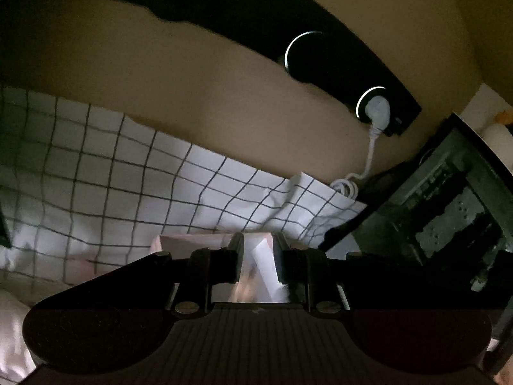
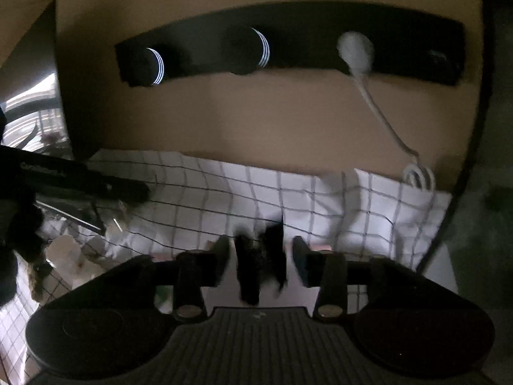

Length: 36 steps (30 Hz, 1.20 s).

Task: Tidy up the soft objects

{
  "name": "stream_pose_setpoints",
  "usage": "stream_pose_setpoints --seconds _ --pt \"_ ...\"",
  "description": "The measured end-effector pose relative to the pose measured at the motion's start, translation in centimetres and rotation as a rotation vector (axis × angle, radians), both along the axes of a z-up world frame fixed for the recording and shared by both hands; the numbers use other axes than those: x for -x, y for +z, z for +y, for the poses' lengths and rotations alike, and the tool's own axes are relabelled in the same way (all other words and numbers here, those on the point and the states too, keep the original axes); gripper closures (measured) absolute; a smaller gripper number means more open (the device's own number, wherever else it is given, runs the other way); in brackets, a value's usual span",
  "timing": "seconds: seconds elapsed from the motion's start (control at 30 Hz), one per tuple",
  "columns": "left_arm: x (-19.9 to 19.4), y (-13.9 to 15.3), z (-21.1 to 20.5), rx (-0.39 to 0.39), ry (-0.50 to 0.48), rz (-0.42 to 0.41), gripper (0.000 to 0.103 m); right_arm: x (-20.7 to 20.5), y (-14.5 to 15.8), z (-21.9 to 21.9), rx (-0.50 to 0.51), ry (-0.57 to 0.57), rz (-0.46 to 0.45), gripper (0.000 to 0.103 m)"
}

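My left gripper [image 1: 258, 256] is clamped on a pale folded cloth [image 1: 256, 250], over the checked sheet [image 1: 128, 176]. My right gripper [image 2: 260, 256] stands open around a dark cloth [image 2: 261, 256]; pads apart from it. Plug [image 2: 356, 49] in black wall strip [image 2: 304, 32].

This looks like a bedroom in a home, dimly lit. A bed covered with white bedding [image 1: 128, 173] printed in a thin dark grid lies rumpled against a plain tan wall [image 1: 160, 73]. On that wall sits a long black socket strip [image 2: 288, 41] with glowing ring lights, a white plug [image 2: 356, 49] pushed into it, its cord [image 2: 384, 118] trailing down to a coil by the pillow. A dark-framed glass cabinet [image 1: 442, 205] stands beside the bed.
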State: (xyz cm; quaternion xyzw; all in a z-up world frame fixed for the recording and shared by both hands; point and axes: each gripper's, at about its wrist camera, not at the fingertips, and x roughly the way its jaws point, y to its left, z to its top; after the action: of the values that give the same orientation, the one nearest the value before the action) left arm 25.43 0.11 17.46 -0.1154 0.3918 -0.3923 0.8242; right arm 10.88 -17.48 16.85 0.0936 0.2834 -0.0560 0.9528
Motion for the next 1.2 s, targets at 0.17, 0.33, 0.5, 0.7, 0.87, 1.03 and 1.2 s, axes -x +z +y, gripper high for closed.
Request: stream_pose_setpoints --seconds 0.17,0.33,0.5,0.7,0.87,1.03,1.2 --pt "0.4 -1.7 1.8 -0.075 0.031 -0.034 0.081 1.3 -0.1 -0.8 -0.01 -0.058 -0.012 0.049" --pt "0.6 -0.6 10.0 -0.072 0.144 -0.028 0.081 0.1 1.0 1.0 -0.028 -0.038 -0.021 0.049" --pt "1.1 -0.1 20.9 -0.118 0.341 -0.049 0.081 -3.4 2.9 7.0 -0.043 0.073 -0.028 0.049" --pt "0.9 -0.9 34.4 -0.177 0.61 -0.003 0.081 -8.3 5.2 17.6 -0.053 0.261 -0.056 0.048" --pt "-0.2 -2.9 40.5 -0.2 0.657 0.026 0.081 -12.0 6.4 26.5 -0.034 0.404 -0.041 0.048" --pt "-1.9 -6.3 41.8 -0.17 0.684 0.11 0.081 -13.2 6.5 31.7 -0.021 0.479 -0.048 0.048" --pt "-4.1 -8.2 39.6 -0.148 0.664 0.11 0.081 -13.2 4.2 33.9 0.113 0.512 -0.069 0.048"
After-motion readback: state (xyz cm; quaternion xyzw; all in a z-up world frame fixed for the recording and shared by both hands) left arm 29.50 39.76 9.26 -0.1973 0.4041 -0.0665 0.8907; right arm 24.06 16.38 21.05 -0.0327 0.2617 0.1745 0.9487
